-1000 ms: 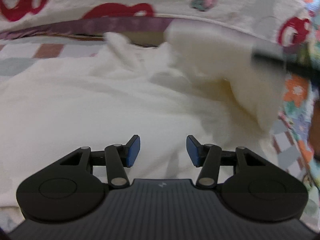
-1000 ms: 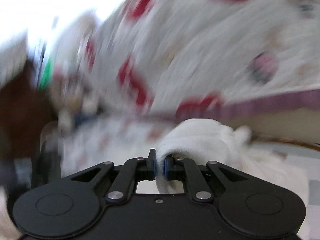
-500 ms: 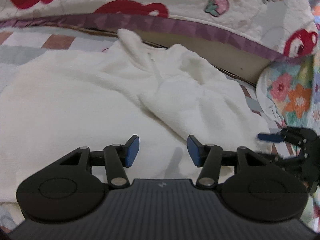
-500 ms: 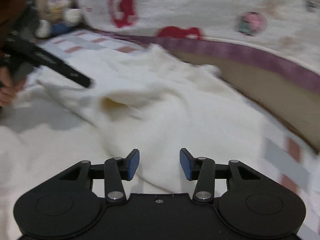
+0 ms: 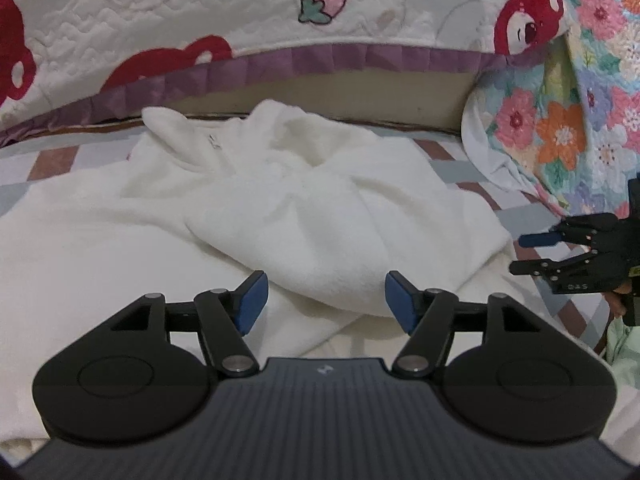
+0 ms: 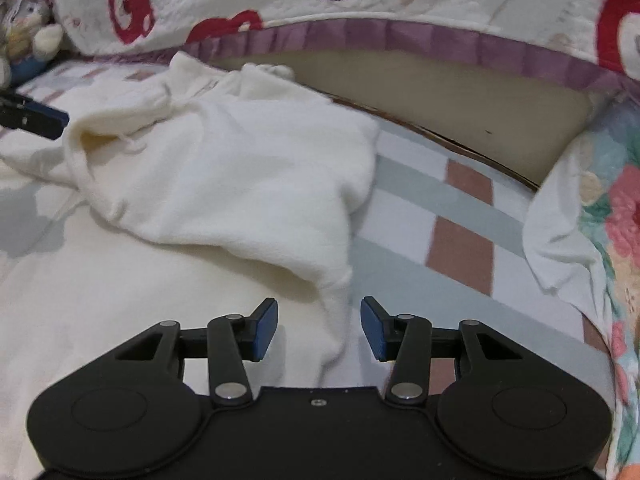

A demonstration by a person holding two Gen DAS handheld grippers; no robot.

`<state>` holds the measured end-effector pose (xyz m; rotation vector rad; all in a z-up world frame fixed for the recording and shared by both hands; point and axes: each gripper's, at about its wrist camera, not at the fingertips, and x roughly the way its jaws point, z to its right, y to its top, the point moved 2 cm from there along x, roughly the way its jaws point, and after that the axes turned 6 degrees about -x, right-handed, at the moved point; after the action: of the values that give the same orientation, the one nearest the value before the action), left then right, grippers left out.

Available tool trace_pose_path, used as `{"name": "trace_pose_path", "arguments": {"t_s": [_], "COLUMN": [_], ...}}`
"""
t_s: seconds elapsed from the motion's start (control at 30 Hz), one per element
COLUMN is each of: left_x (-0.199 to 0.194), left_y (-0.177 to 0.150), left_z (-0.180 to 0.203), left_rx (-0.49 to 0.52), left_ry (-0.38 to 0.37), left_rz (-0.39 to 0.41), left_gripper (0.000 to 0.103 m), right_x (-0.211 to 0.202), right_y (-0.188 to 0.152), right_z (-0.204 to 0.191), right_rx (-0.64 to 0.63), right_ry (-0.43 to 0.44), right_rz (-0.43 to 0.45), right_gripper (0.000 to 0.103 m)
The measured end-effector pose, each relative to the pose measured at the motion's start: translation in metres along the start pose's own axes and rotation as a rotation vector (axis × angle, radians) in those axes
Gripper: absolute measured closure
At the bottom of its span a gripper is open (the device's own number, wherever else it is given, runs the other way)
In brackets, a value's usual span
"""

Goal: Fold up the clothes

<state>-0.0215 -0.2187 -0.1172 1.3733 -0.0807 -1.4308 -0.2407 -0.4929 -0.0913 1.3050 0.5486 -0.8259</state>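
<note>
One garment: a cream fleece top [image 5: 280, 216] lies spread on the checked bed cover [image 6: 460, 216], its collar toward the far edge under the quilted headboard cover [image 5: 200, 8].
Long axis: it seems to run from that far collar back toward you.
Folded part: one sleeve [image 6: 240, 184] is already laid across the body; its cuff end points at you.
Left gripper [image 5: 323, 304]: released, jaws opening, nothing pressed by the blue pads; the sleeve's rounded fold sits just ahead of the gap.
Right gripper [image 6: 319, 328]: released, blue pads apart, with a hanging flap of the garment's right edge between them, untouched as far as you can tell.
Nearer hand: your right is the closer one to that side edge, just beside the bare checked cover.
Likely next: grasp the side edge and carry it inward.
Surroundings: floral quilt [image 5: 580, 100] at the right edge, a soft toy [image 6: 24, 32] at the far left corner.
</note>
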Motion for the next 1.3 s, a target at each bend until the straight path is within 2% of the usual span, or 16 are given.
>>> {"name": "trace_pose_path", "arguments": {"t_s": [0.13,0.33,0.4,0.47,0.53,0.6,0.67,0.77,0.83,0.93,1.0,1.07,1.13,1.2,1.23,1.3], "left_x": [0.003,0.031,0.046,0.055,0.064,0.050,0.021,-0.018,-0.024,-0.012,-0.008,-0.010,-0.013,-0.015,-0.017,-0.019], "left_y": [0.007,0.021,0.023,0.020,0.018,0.015,0.018,0.029,0.023,0.003,-0.005,-0.008,-0.008,-0.006,-0.005,-0.002], "left_z": [0.013,0.030,0.034,0.030,0.026,0.036,0.042,0.018,-0.006,-0.042,-0.060,-0.070,-0.076,-0.081,-0.083,-0.083], "left_rx": [0.028,0.084,0.111,0.135,0.160,0.312,0.360,0.168,0.036,-0.095,-0.178,-0.237,-0.275,-0.305,-0.320,-0.286], "left_ry": [-0.008,0.046,0.084,0.110,0.135,0.159,0.187,0.152,0.165,0.198,0.174,0.142,0.127,0.115,0.109,0.105], "left_rz": [-0.005,-0.019,-0.033,-0.062,-0.092,-0.047,0.055,0.159,0.141,-0.002,-0.063,-0.076,-0.060,-0.032,-0.018,0.011], "left_gripper": [0.038,0.032,0.031,0.032,0.097,0.097,0.097,0.094,0.088,0.083,0.082,0.079,0.064,0.056,0.060,0.084], "right_x": [0.017,0.028,0.028,0.030,0.032,0.033,0.033,0.034,0.035,0.037,0.037,0.037,0.037,0.037,0.037,0.037], "right_y": [0.007,0.014,0.013,0.011,0.008,0.004,0.002,0.000,-0.001,-0.003,-0.005,-0.006,-0.007,-0.007,-0.007,-0.007], "right_z": [0.001,0.011,0.013,0.015,0.017,0.023,0.027,0.027,0.023,0.019,0.017,0.018,0.017,0.016,0.016,0.015], "right_rx": [0.018,0.122,0.166,0.187,0.203,0.237,0.269,0.294,0.294,0.293,0.294,0.305,0.298,0.299,0.300,0.301], "right_ry": [-0.043,-0.006,0.007,-0.004,-0.027,-0.038,-0.036,-0.029,-0.031,-0.033,-0.031,-0.029,-0.033,-0.037,-0.039,-0.043], "right_rz": [0.018,0.064,0.087,0.089,0.084,0.091,0.095,0.100,0.091,0.079,0.075,0.075,0.075,0.076,0.076,0.077], "right_gripper": [0.052,0.052,0.058,0.070,0.078,0.082,0.083,0.083,0.083,0.083,0.083,0.083,0.082,0.082,0.082,0.082]}}
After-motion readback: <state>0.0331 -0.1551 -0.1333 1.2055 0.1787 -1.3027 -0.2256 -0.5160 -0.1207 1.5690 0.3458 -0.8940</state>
